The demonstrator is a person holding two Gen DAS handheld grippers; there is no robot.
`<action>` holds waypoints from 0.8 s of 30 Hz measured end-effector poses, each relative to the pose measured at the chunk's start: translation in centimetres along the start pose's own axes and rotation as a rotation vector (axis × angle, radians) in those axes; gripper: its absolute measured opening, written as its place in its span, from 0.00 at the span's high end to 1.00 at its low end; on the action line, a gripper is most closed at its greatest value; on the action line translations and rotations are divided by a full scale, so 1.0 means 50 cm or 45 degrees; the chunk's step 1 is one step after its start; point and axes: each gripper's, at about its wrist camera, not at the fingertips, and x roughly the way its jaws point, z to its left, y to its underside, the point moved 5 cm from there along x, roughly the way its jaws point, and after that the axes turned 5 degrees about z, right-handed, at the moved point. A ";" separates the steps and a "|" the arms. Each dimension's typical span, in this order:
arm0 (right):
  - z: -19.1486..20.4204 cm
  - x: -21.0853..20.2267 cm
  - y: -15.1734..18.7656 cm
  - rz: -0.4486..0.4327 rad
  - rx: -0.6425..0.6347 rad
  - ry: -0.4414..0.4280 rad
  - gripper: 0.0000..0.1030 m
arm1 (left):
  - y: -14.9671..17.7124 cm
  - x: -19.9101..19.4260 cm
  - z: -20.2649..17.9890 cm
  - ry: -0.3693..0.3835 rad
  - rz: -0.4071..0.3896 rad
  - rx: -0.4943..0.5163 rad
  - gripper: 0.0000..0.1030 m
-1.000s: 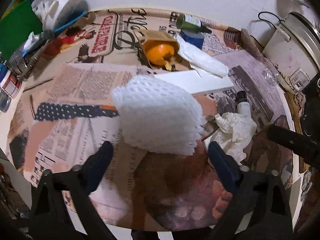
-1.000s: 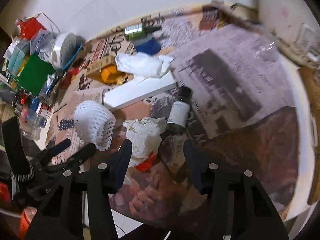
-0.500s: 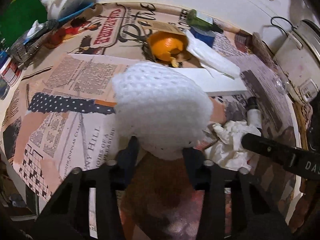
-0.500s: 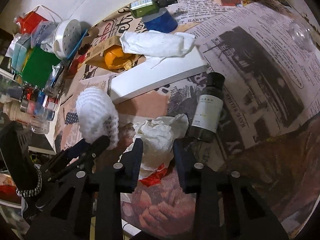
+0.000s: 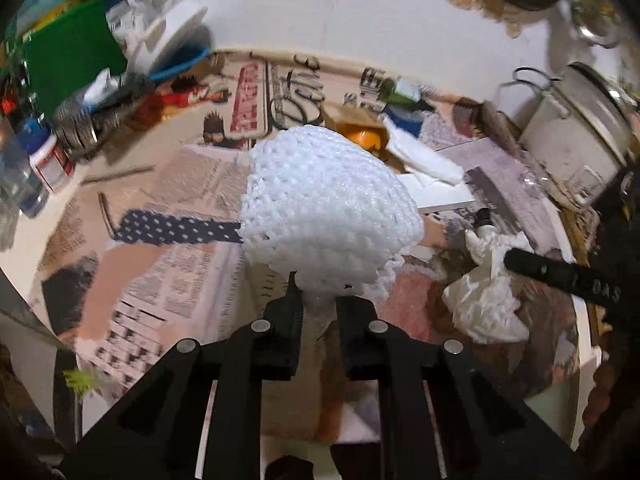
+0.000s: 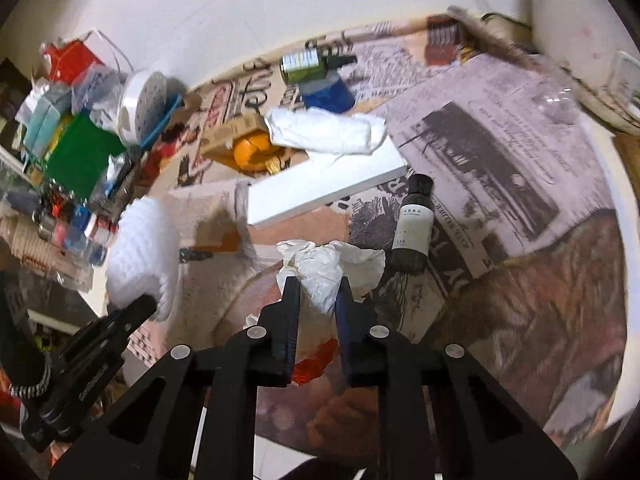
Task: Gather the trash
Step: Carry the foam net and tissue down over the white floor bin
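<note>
A: Where the left wrist view looks down its fingers, what does the left gripper (image 5: 316,300) hold?

B: A white foam fruit-protection net (image 5: 328,212), pinched at its lower edge; the jaws are clenched on that thin rim, so the bulk of the net stands up ahead of the tips, apparently clear of the newspaper-print tablecloth (image 5: 176,276); an edge grip suits so soft a mesh. At the right of this view lies a crumpled white paper wad (image 5: 486,304), with the other tool's dark finger over it.

A: And in the right wrist view?

B: The right gripper (image 6: 318,292) is closing on the paper wad (image 6: 324,268), which sits between its tips; the pads already press the crumple. The left gripper (image 6: 136,312) appears at the left with the net (image 6: 144,256). A dark brown bottle with a pale label (image 6: 412,228) lies just beside the wad, a flat white board (image 6: 324,188) beyond; both untouched.

A: Judgement?

B: Two pieces of trash secured, one per hand; the carry to a bin, not in view, remains.
</note>
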 end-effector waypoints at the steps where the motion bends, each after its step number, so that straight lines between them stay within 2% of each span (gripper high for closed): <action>1: 0.010 -0.009 0.005 -0.025 0.009 0.009 0.85 | 0.003 -0.016 0.003 0.011 -0.015 0.021 0.86; 10: 0.084 -0.119 0.089 -0.274 0.062 0.110 0.85 | 0.051 -0.153 0.033 0.107 -0.143 0.213 0.86; 18: 0.113 -0.198 0.178 -0.345 0.085 0.132 0.85 | 0.126 -0.224 0.015 0.190 -0.144 0.279 0.86; 24: 0.119 -0.243 0.237 -0.363 0.052 0.136 0.85 | 0.190 -0.270 -0.012 0.231 -0.146 0.274 0.86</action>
